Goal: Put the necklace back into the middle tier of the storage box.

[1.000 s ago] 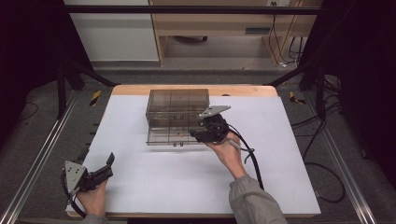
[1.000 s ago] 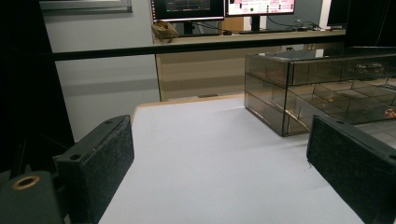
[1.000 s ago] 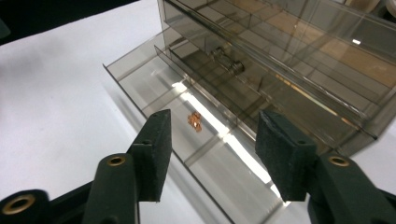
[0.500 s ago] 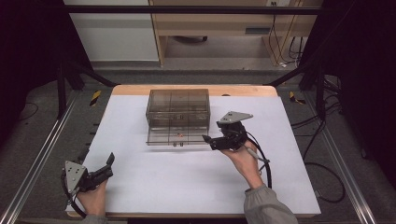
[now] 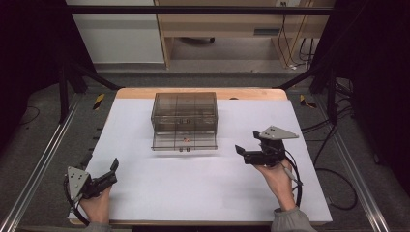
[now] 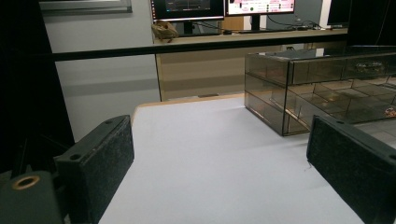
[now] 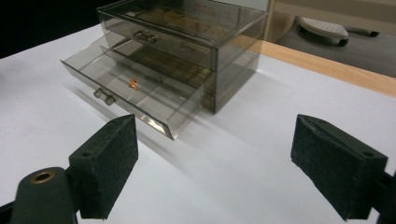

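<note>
A smoky clear drawer cabinet stands at the back middle of the white mat. Its bottom drawer is pulled out, with a small orange item inside. My right gripper hovers to the right of the drawer, apart from it, jaws wide open and holding nothing. In the right gripper view the cabinet and open drawer lie ahead of the right gripper. My left gripper rests open at the near left corner; in its own view the left gripper has the cabinet far to the right.
The table's wooden back edge shows past the mat. Metal frame rails run along both sides. A cable trails from the right gripper. Monitors sit on a desk beyond the table.
My right gripper has drawn back from the cabinet's front, moving right and toward the person. The left gripper has stayed put.
</note>
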`<control>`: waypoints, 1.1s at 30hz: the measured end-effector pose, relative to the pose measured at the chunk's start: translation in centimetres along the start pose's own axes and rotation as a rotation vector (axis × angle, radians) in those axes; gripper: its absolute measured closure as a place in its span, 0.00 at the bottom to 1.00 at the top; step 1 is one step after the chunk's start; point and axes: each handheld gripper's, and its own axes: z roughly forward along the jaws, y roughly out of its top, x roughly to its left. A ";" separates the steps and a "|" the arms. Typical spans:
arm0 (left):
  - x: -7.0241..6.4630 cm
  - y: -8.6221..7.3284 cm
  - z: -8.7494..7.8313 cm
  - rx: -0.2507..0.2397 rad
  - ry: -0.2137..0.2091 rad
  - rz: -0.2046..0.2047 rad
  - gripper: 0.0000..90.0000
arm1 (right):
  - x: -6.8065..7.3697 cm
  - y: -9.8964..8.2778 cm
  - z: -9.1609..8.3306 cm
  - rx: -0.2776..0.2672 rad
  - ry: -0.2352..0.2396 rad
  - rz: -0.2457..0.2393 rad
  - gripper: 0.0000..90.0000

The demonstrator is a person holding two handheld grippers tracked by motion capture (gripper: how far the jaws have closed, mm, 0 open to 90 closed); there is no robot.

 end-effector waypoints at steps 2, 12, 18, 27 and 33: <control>0.0 0.0 0.0 0.001 0.000 0.001 0.08 | -0.4 -0.7 -0.7 -0.008 -0.020 0.009 0.17; 0.0 0.0 0.0 -0.005 0.002 0.000 0.08 | -2.1 -5.4 -3.7 -0.083 -0.144 0.080 0.11; 0.0 0.0 -0.1 -0.006 0.003 -0.001 0.08 | -2.5 -7.7 -4.3 -0.114 -0.203 0.109 0.10; 0.0 0.0 0.0 -0.004 0.003 0.002 0.08 | -3.0 -10.8 -4.7 -0.156 -0.250 0.149 0.09; 0.0 0.0 0.0 -0.005 0.003 -0.002 0.08 | -3.0 -11.0 -4.8 -0.161 -0.256 0.149 0.09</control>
